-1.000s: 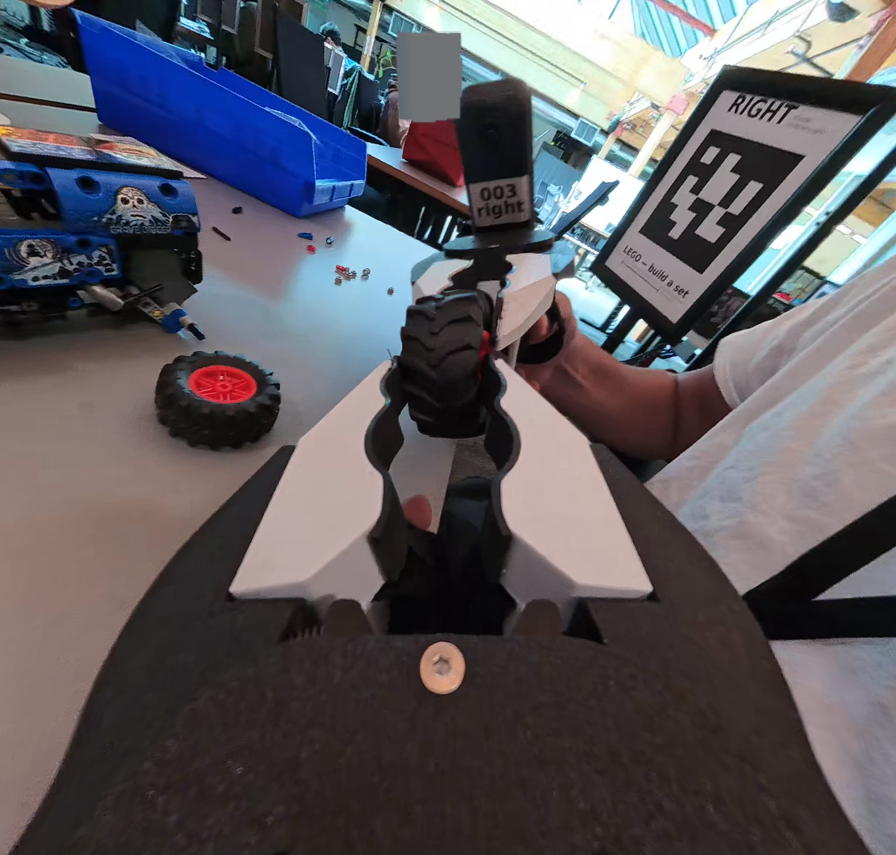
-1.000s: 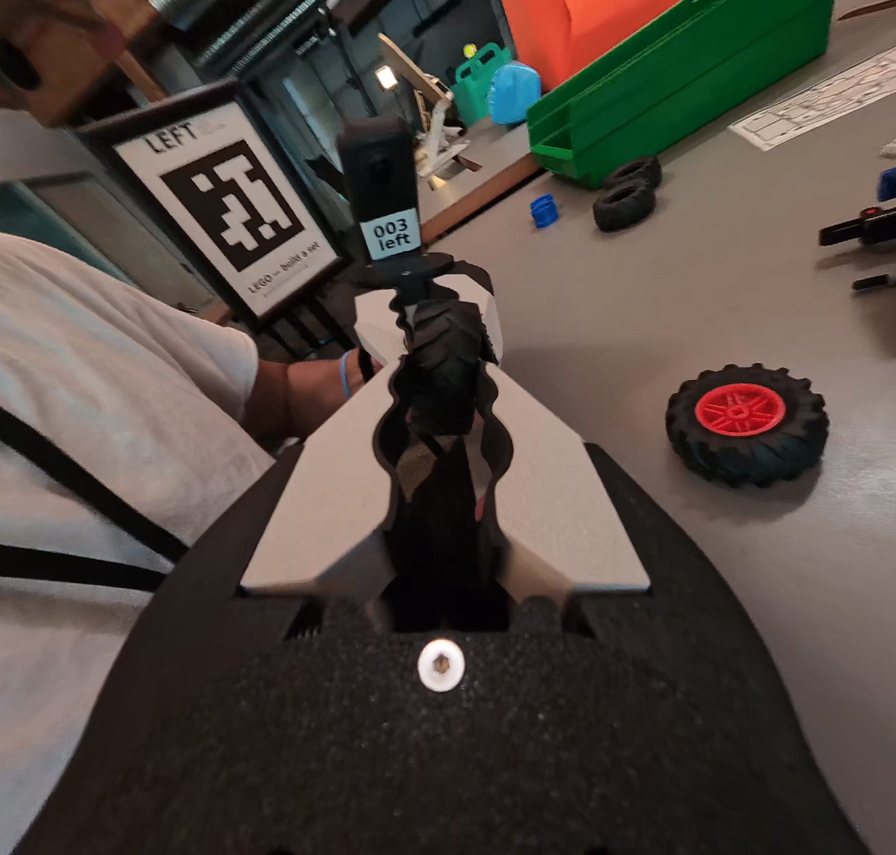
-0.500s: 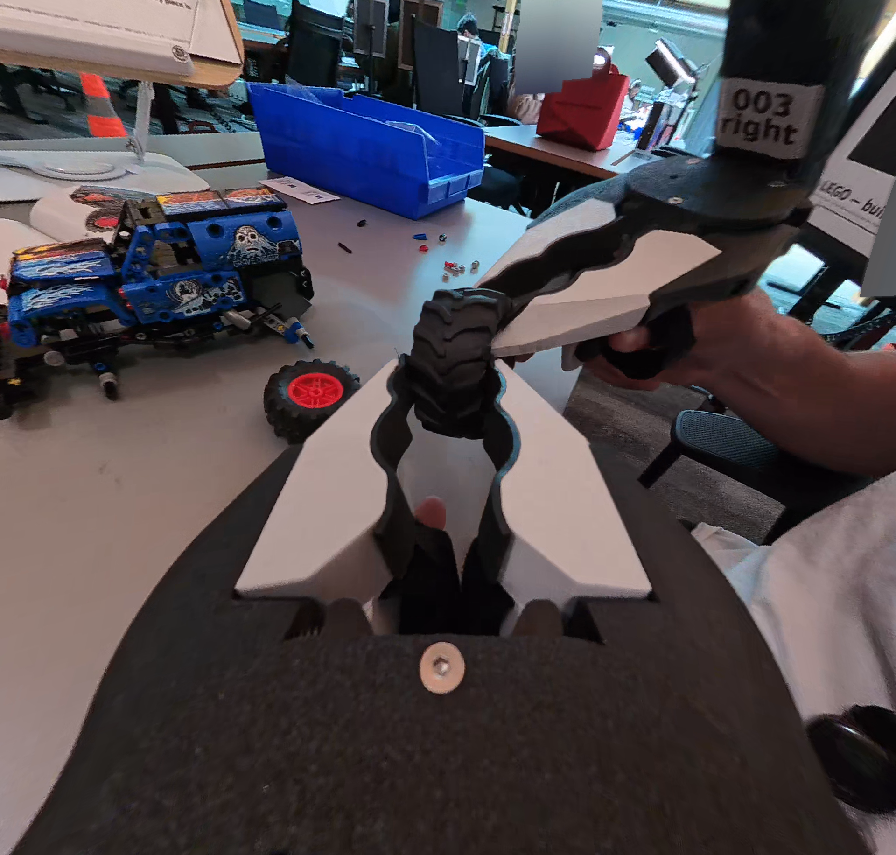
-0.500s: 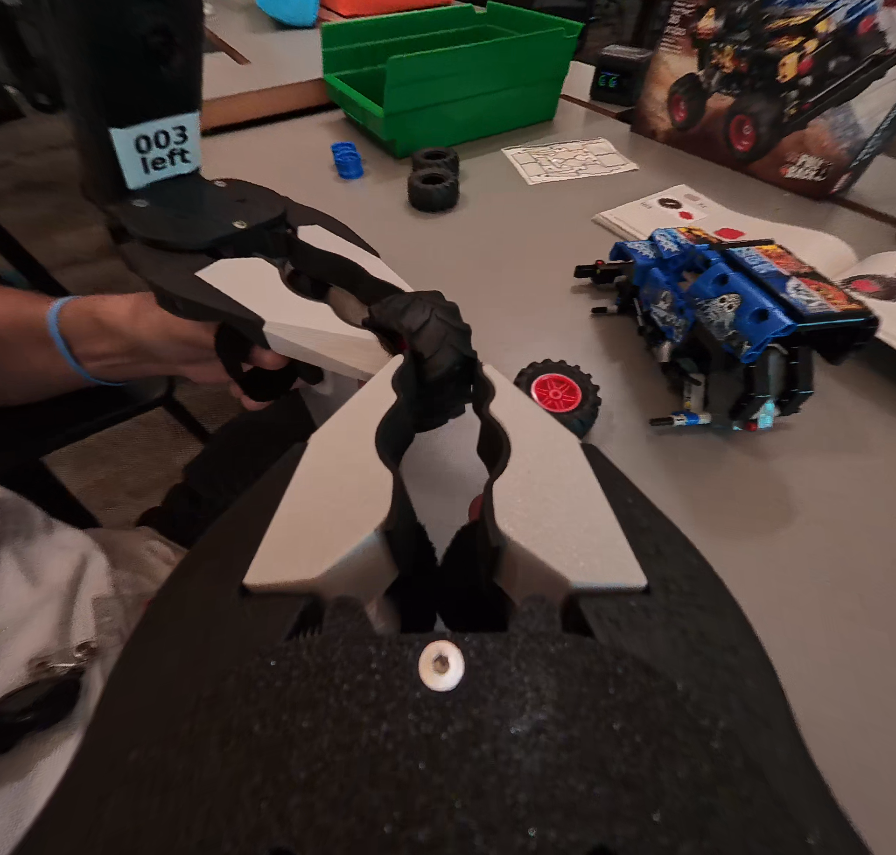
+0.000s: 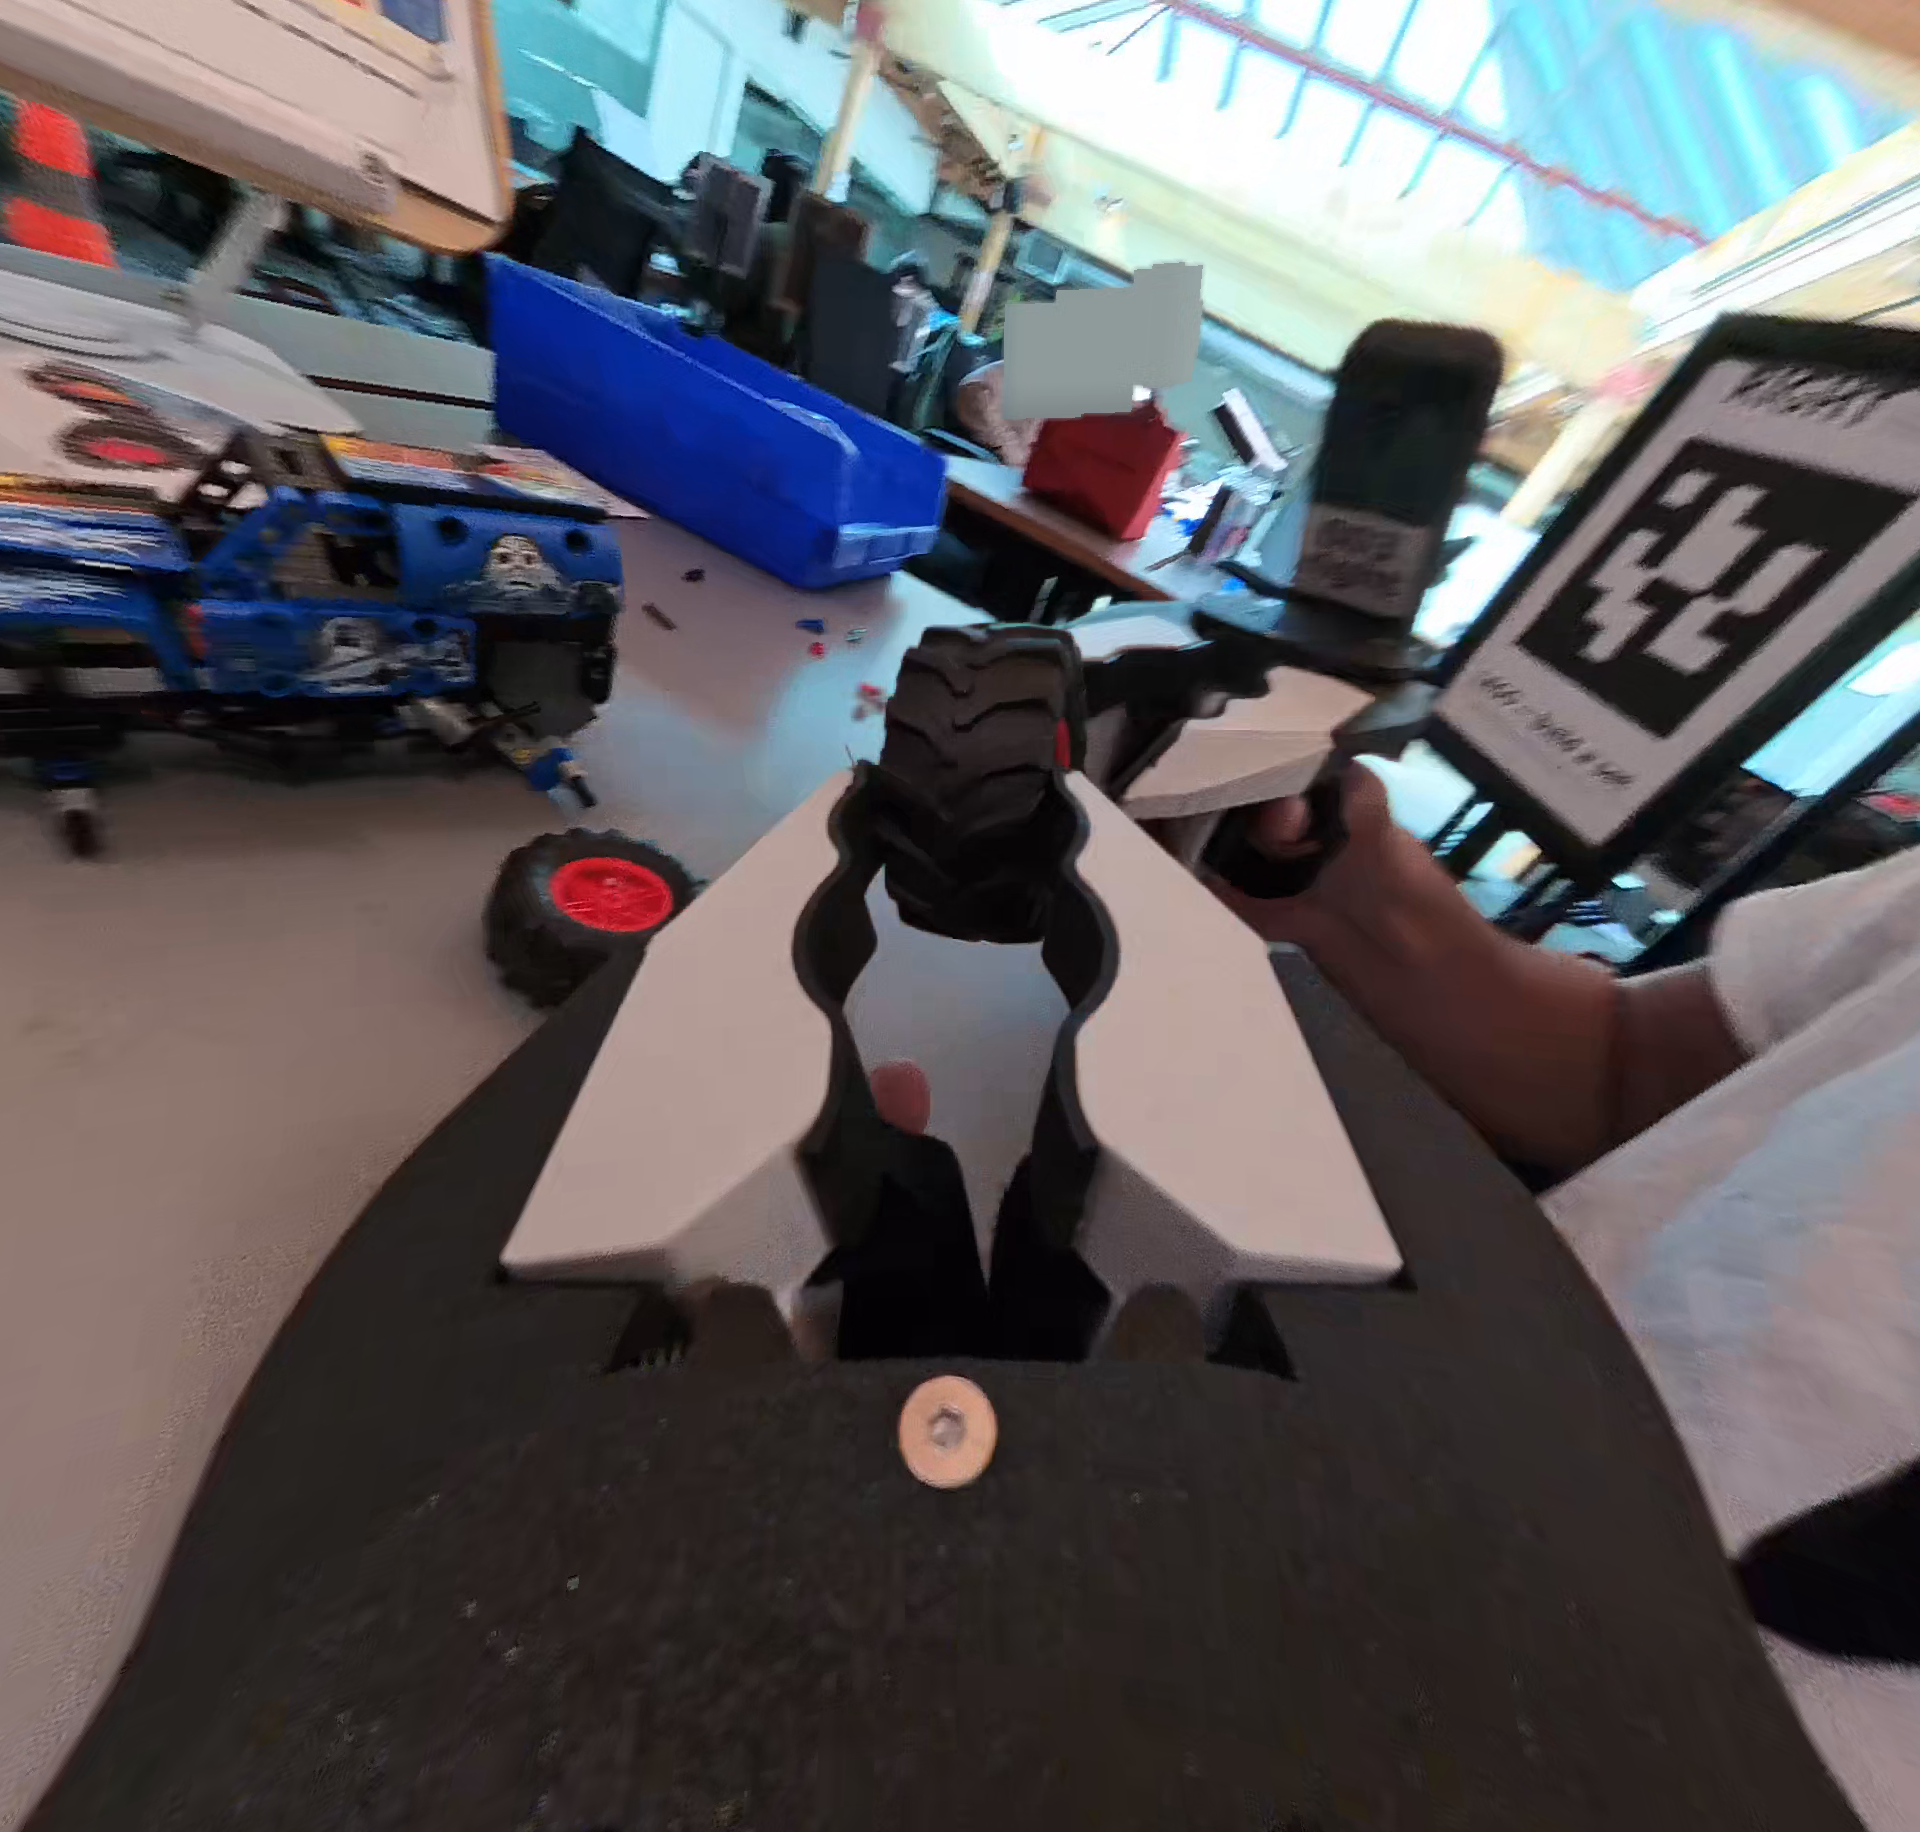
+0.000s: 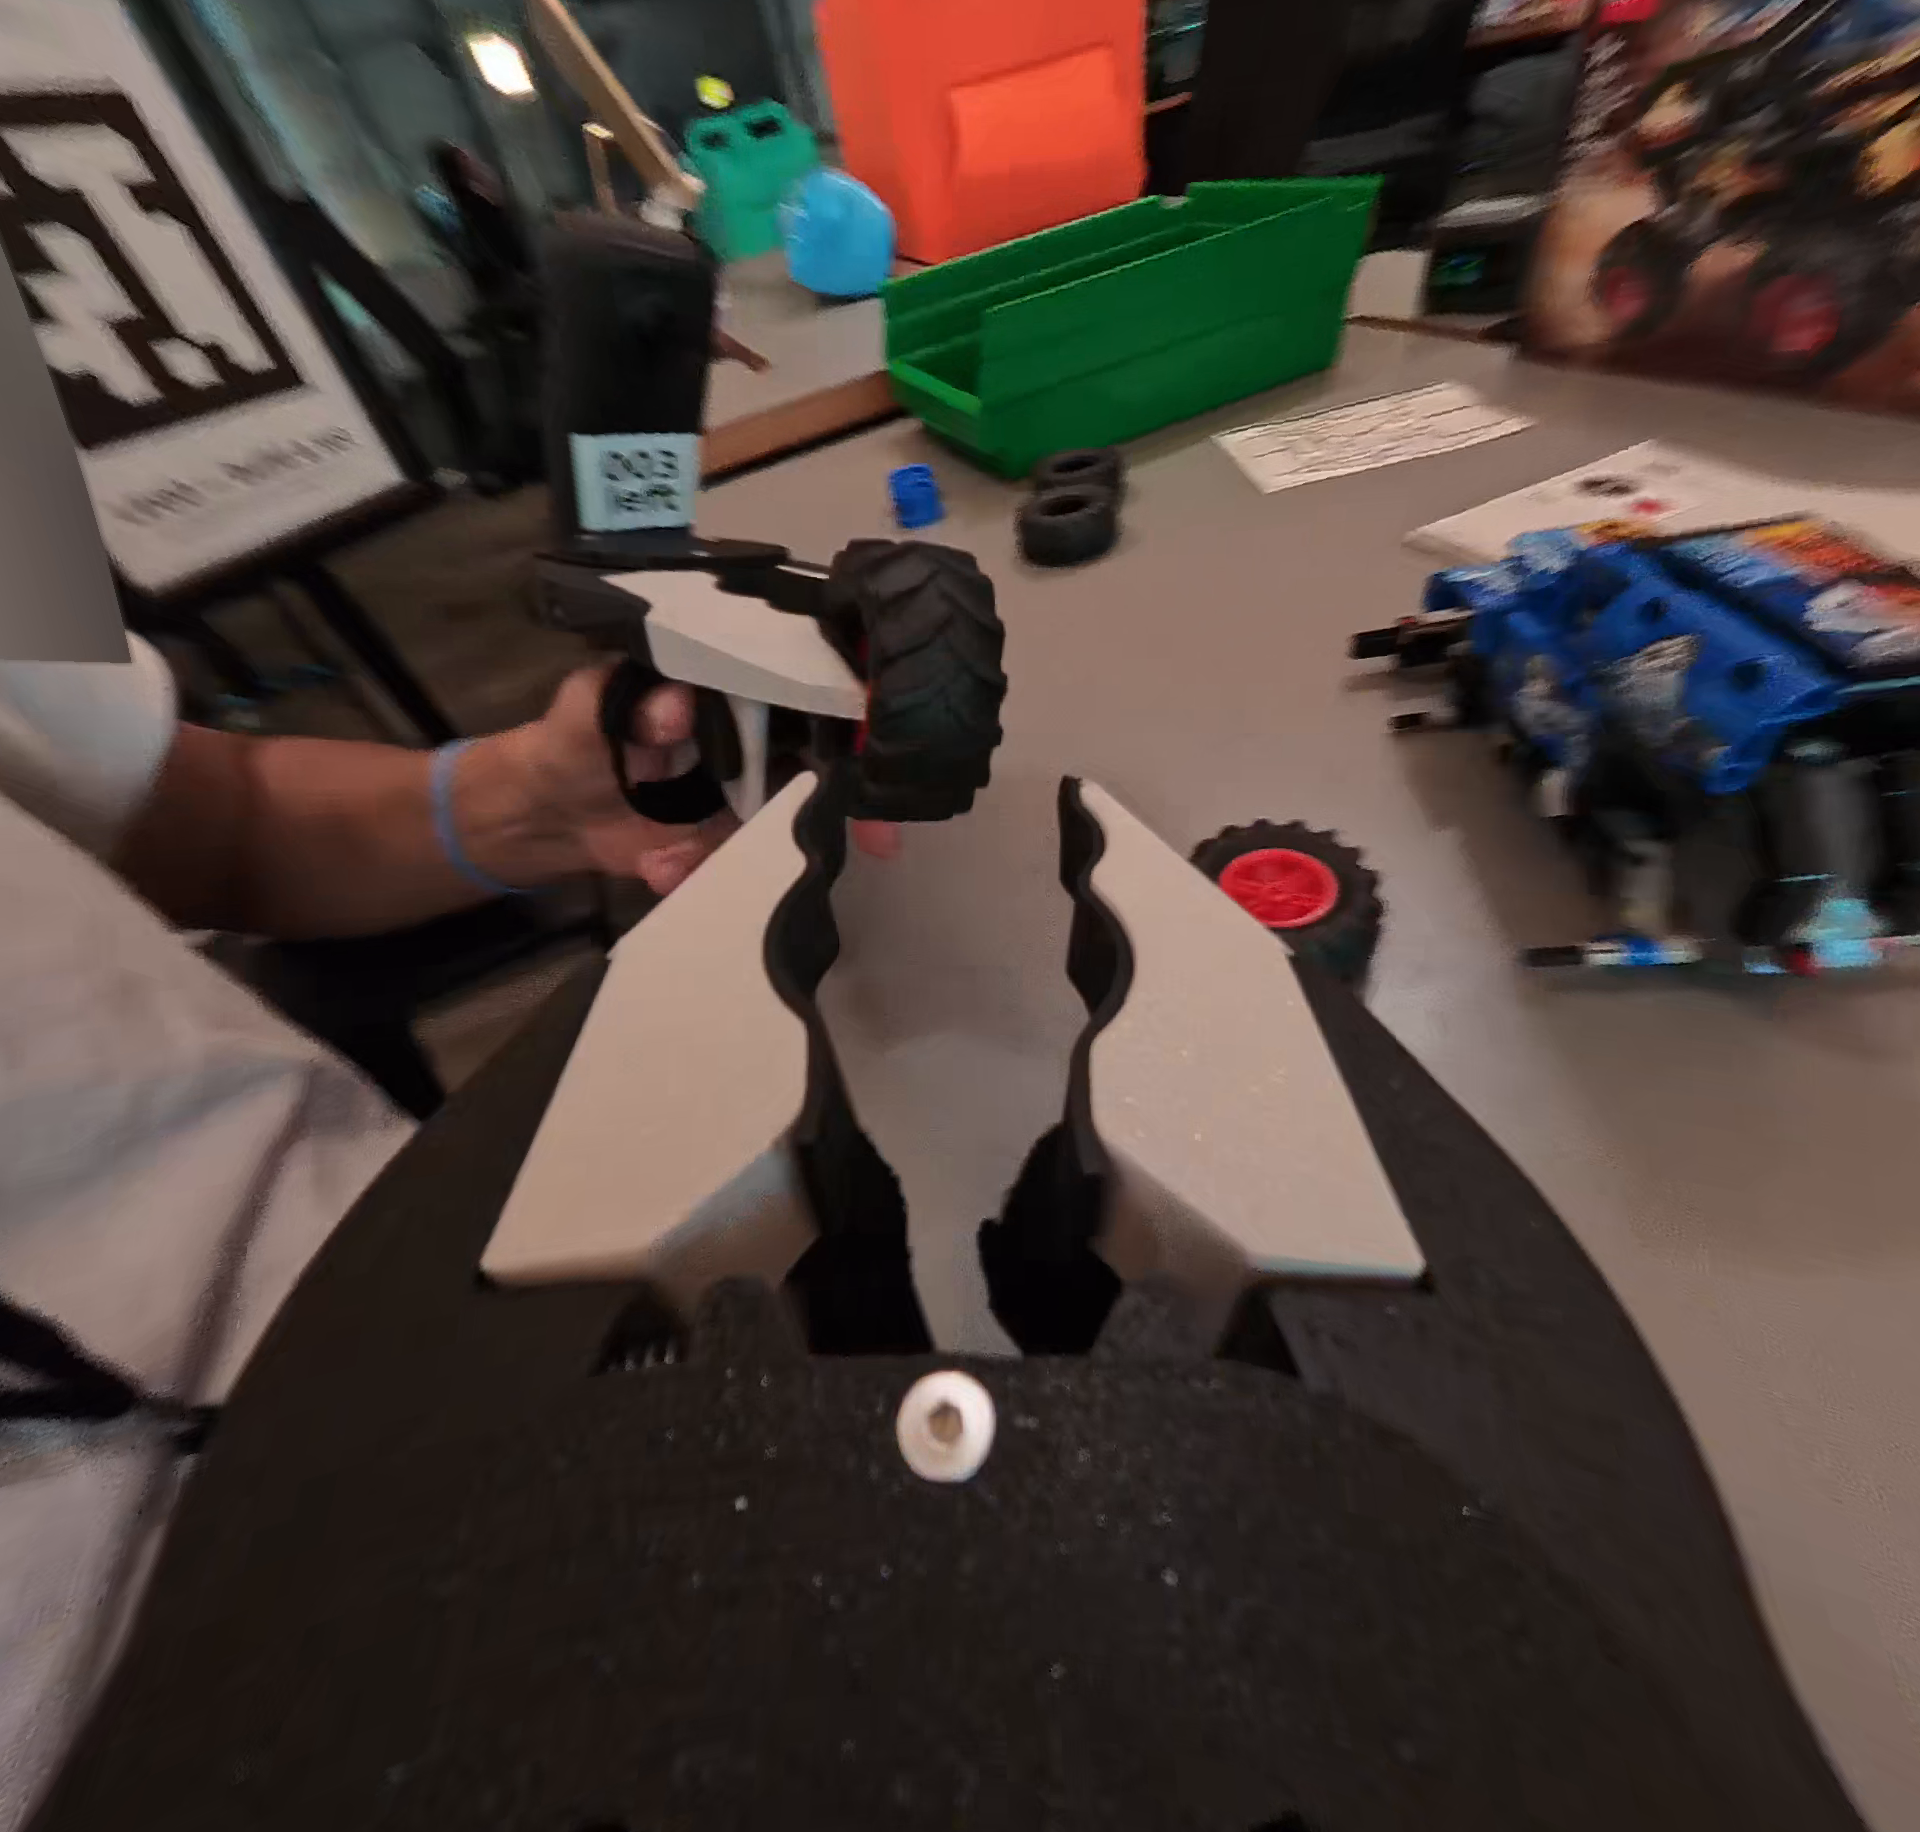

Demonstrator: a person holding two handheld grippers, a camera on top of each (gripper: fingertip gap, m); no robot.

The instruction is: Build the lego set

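My left gripper [image 5: 961, 795] is shut on a black tyre with a red hub [image 5: 971, 764] and holds it upright above the grey table [image 5: 208, 1055]. The right wrist view shows this tyre [image 6: 925, 681] at the left gripper's tips [image 6: 831, 639]. My right gripper [image 6: 940, 795] is open and empty, with its fingertips just below and in front of the tyre. A second wheel with a red hub [image 5: 592, 899] lies on the table, and it also shows in the right wrist view [image 6: 1288, 889]. The blue truck model [image 5: 312, 598] stands beyond it, with bare axles showing [image 6: 1683, 660].
A blue bin [image 5: 707, 463] and small loose parts lie at the back. A green bin [image 6: 1122, 328], two black tyres [image 6: 1070, 509], a small blue part [image 6: 914, 494], paper sheets [image 6: 1558, 504] and the set's box [image 6: 1745, 172] are on the table. A framed marker sign [image 5: 1704, 587] stands at the table's edge.
My right gripper has opened and let go of the tyre, which stays in my left gripper. Both grippers have swung round during the last second.
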